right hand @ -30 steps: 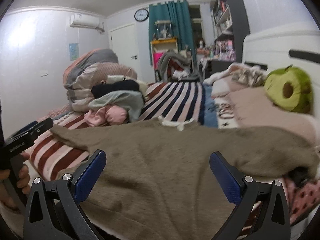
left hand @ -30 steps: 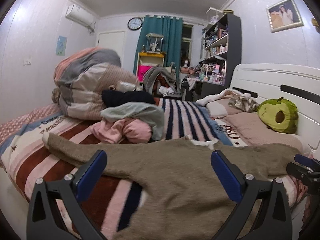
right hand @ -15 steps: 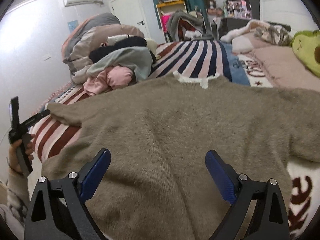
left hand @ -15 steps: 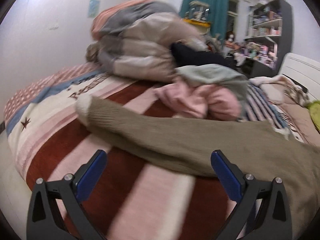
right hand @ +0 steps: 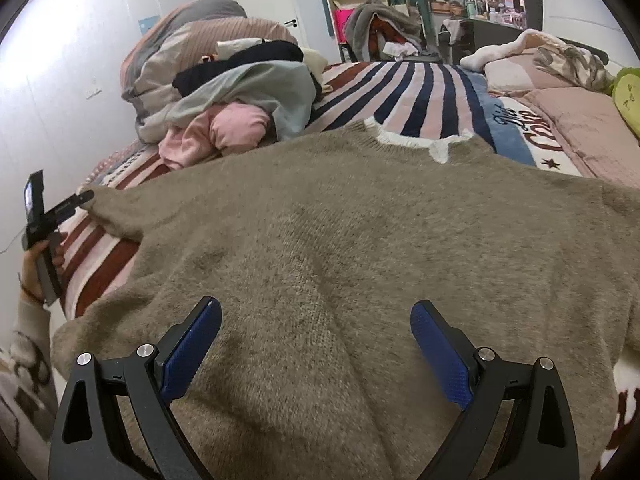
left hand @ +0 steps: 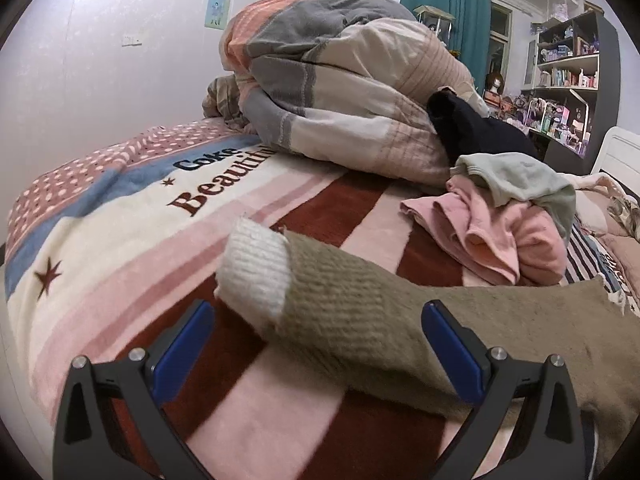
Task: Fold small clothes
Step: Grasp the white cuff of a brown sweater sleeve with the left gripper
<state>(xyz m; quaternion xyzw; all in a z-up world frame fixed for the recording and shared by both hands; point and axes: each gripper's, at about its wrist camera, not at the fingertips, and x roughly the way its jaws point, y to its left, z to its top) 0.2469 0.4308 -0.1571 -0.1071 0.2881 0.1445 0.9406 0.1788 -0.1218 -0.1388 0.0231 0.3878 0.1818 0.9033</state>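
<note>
A tan knit sweater (right hand: 360, 240) with white neck trim lies spread flat on the striped bed blanket (left hand: 120, 216). Its left sleeve (left hand: 352, 312) with a white ribbed cuff (left hand: 256, 272) lies stretched out in the left wrist view. My left gripper (left hand: 316, 348) is open, its blue pads either side of the sleeve just behind the cuff. It also shows at the sleeve end in the right wrist view (right hand: 60, 210). My right gripper (right hand: 316, 344) is open and empty, low over the sweater's body near the hem.
A pile of pink, grey-green and black clothes (left hand: 504, 216) lies beyond the sleeve, with a rolled duvet (left hand: 340, 92) behind it. Pillows and a green plush (right hand: 628, 92) lie at the right. Shelves (left hand: 568, 68) stand at the far wall.
My left gripper has swung left and closed in on the sleeve cuff, which now lies between its pads. My right gripper has dropped lower over the sweater's body.
</note>
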